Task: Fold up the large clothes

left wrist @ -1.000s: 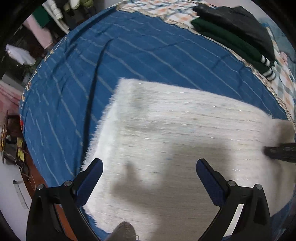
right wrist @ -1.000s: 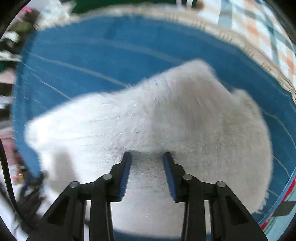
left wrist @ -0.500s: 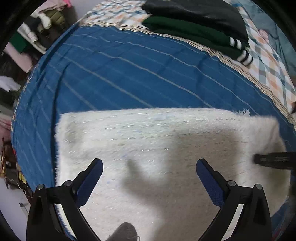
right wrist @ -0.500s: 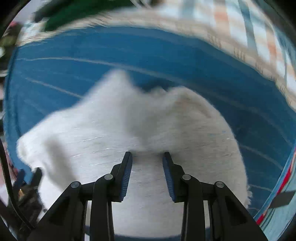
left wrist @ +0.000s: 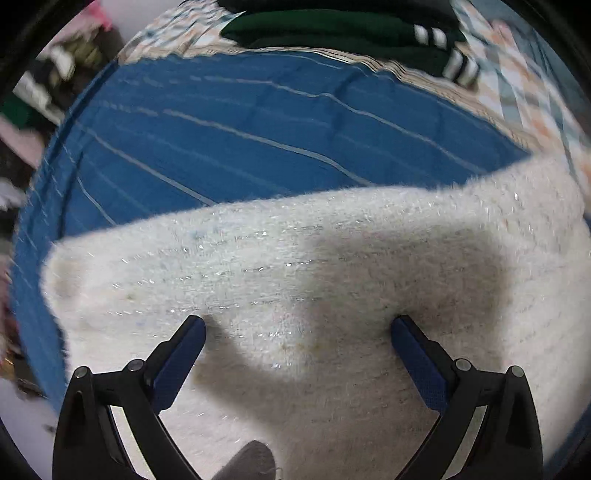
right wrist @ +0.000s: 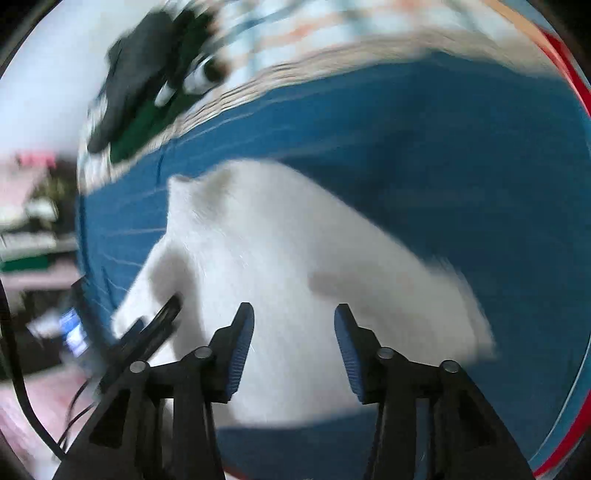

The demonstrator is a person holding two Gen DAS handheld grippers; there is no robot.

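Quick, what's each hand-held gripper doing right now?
Left hand-held gripper: open wide over the white fuzzy sweater, holding nothing.
Right hand-held gripper: jaws opening, nothing gripped.

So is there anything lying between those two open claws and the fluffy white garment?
Nothing visible. The left gripper hangs wide open directly over the white garment. The right gripper, jaws opening with nothing pinched, also looks straight onto it. The dark folded clothes lie far off.

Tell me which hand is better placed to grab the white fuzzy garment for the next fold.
Left, probably. The left tongs hang wide open, low over the white fuzzy garment, in a steadier view. The right tongs are just opening with nothing pinched, and their view is heavily blurred.
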